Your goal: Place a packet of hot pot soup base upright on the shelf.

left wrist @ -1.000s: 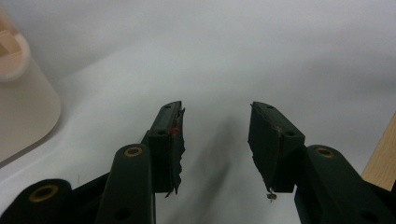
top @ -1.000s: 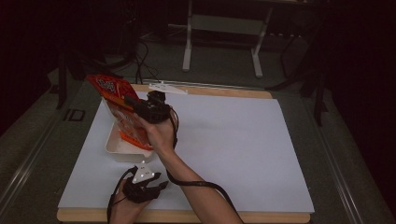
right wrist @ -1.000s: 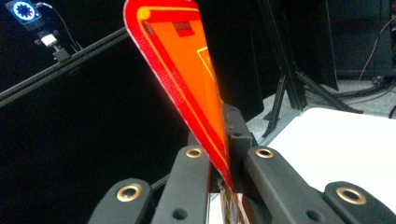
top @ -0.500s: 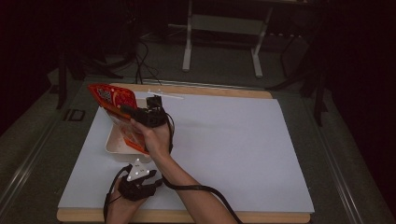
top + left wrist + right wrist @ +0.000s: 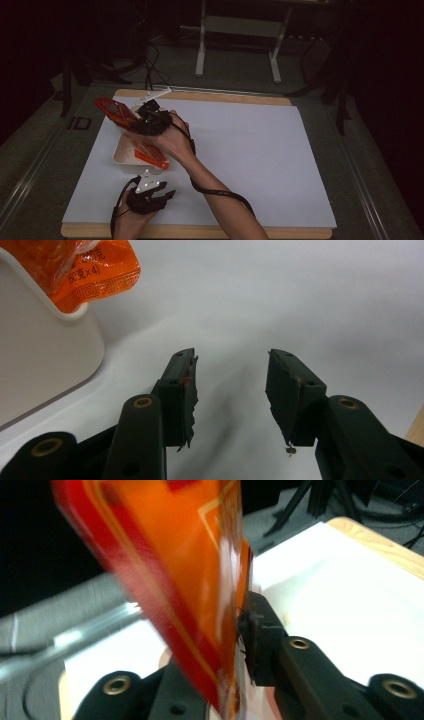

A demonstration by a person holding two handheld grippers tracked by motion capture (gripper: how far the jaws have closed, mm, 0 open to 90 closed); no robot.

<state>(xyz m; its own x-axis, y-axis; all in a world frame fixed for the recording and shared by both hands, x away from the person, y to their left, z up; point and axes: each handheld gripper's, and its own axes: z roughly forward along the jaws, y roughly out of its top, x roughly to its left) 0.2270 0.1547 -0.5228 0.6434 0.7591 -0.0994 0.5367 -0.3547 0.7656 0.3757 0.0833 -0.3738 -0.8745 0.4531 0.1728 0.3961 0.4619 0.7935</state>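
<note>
From above, the right gripper [image 5: 142, 121] holds an orange packet [image 5: 116, 111] tilted over a white tray [image 5: 121, 156] at the mat's [image 5: 260, 150] left side; the left gripper [image 5: 150, 192] rests nearby, holding nothing. In the left gripper view its jaws stand wide over bare mat, beside the tray. In the right gripper view the jaws have just been opening slightly, packet between them, apparently still touching. The step looks like setting the packet into the tray; next, release and withdraw.
</note>
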